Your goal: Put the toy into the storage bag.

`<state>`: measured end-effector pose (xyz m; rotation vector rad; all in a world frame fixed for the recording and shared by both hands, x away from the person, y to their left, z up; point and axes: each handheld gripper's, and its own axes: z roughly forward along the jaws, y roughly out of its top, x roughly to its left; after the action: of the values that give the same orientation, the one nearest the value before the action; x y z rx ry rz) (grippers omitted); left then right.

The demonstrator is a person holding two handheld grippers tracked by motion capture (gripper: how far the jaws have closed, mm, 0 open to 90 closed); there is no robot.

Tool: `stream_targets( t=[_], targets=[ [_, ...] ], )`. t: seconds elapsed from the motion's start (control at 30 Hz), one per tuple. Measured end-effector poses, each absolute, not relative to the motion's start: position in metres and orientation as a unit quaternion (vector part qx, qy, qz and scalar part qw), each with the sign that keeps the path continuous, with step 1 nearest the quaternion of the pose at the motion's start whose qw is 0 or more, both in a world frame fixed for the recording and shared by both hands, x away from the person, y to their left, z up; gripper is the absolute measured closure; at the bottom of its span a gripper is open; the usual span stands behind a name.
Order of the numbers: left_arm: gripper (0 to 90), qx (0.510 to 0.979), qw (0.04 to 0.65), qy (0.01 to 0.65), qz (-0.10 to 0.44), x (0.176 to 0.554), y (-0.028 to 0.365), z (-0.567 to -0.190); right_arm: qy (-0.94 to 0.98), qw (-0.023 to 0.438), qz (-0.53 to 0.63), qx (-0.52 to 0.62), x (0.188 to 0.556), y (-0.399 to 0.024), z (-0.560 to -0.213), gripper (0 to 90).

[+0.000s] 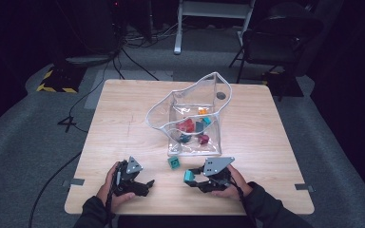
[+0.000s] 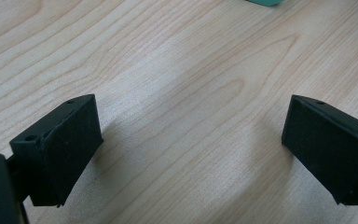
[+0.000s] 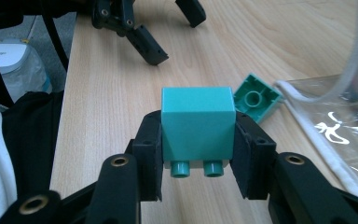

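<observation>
Right gripper (image 3: 198, 140) first, nearest the table's front edge: its jaws are pinching a teal building block (image 3: 198, 126) from both sides, pads flat on its two side faces, studs pointing back toward the hand. In the high view that same block (image 1: 188, 176) sits at the tip of the right gripper (image 1: 192, 179), held off the wood, just in front of the clear plastic bag (image 1: 195, 116) and a touch to its left.

Everything turns on that bag. Its mouth gapes upward and back, away from the person, so as I read it the block has to travel forward and up over the near rim before it can drop in. The right hand is plainly the nearer one for that job.

Left gripper (image 1: 145, 183): jaws spread wide, nothing between them but bare tabletop (image 2: 177, 93), resting further left of the bag than the right one.

A step closer to the bag, a second teal block (image 1: 173, 163) lies on the table, just shy of the bag's near corner, hollow underside facing up in the right gripper view (image 3: 257, 98). It sits between the two grippers, about as handy for either.

Inside the bag: red, teal and orange bricks (image 1: 192, 128) piled on its floor.
</observation>
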<state>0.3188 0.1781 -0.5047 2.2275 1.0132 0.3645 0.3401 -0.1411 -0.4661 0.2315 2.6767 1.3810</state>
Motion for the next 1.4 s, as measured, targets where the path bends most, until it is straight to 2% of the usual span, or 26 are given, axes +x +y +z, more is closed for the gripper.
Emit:
stream_targets(
  t=[0.67, 1.4],
  targets=[
    [4.9, 0.851, 0.328, 0.387, 0.139, 0.319, 0.178, -0.505, 0.863, 0.115, 0.478, 0.119, 0.349, -0.175, -0.430, 59.4],
    [4.8, 0.851, 0.327, 0.387, 0.138, 0.319, 0.178, -0.505, 0.821, 0.189, 0.517, 0.153, 0.366, -0.198, -0.351, 59.5]
  ],
)
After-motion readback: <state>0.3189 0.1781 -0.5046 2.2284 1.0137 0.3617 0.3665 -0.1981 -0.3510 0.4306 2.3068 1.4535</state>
